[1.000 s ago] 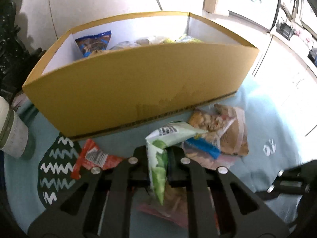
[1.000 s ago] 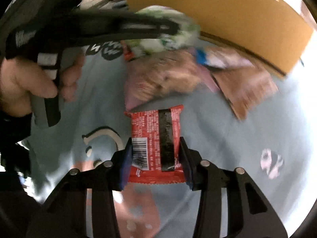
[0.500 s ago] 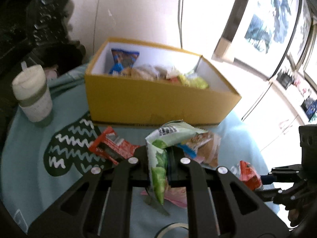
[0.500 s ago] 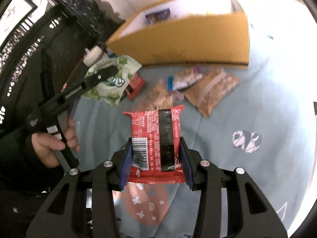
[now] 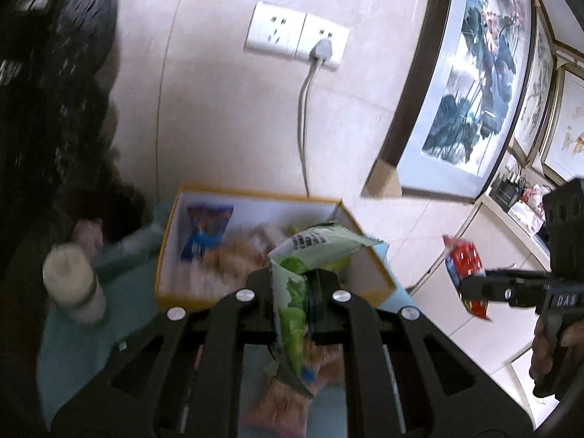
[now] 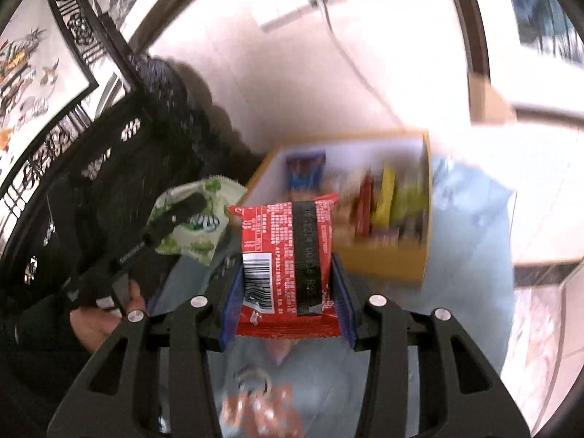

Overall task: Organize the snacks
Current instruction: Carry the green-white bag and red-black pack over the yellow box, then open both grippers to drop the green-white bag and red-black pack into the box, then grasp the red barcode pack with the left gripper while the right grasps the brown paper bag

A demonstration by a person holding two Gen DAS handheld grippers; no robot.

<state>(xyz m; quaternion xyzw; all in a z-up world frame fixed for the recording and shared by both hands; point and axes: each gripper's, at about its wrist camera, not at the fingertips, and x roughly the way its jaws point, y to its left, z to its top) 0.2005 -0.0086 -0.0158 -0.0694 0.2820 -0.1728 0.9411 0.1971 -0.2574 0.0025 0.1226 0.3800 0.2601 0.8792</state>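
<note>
I am holding a green snack bag (image 5: 310,255) tight in my left claw (image 5: 292,284) and a red snack pack (image 6: 288,262) in my right claw (image 6: 288,292), both up near the yellow box (image 6: 383,266), and they could be bumping together or slipping out and missing it.

Both cams ride on the handheld grippers, looking forward and down along the fingers from above the table. The left wrist view faces the open yellow cardboard box (image 5: 368,255) and the white tiled wall (image 5: 226,109) behind it. The right wrist view sees that box (image 6: 387,262) from further right. Each cam also catches the other gripper at its edge.
</note>
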